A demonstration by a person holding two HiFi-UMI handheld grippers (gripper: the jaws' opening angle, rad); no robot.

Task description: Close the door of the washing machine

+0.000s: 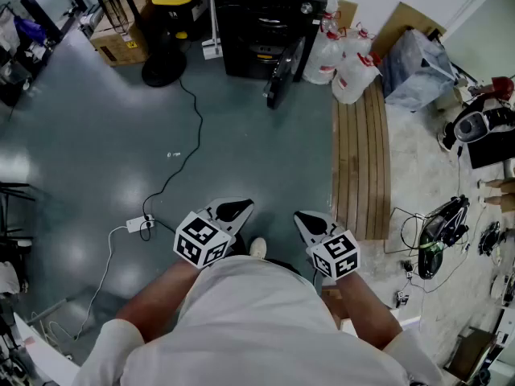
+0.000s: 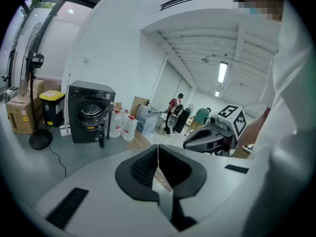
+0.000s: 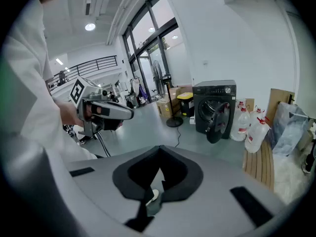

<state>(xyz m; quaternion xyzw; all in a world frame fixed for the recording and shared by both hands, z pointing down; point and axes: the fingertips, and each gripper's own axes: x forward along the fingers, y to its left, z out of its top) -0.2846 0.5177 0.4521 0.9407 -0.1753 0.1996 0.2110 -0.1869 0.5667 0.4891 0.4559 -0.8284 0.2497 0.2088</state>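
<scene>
Black front-loading washing machine [image 1: 269,22] stands well ahead of both grippers, its round door [image 1: 283,72] swung open. Left gripper [image 1: 233,209] and right gripper [image 1: 310,219]: jaws together, nothing held. Right gripper view shows the door's round face; left gripper view shows it edge-on.

No word, brand or number can be read anywhere. The red labels on the water jugs [image 1: 354,75] beside the washing machine [image 1: 265,22] are too small to make out. So is the print on the cardboard box [image 1: 121,45] at the floor's far left. The marker cube [image 1: 201,240] on the left gripper [image 1: 233,210] and its twin on the right gripper [image 1: 310,219] carry only black-and-white square patterns, no letters.
</scene>
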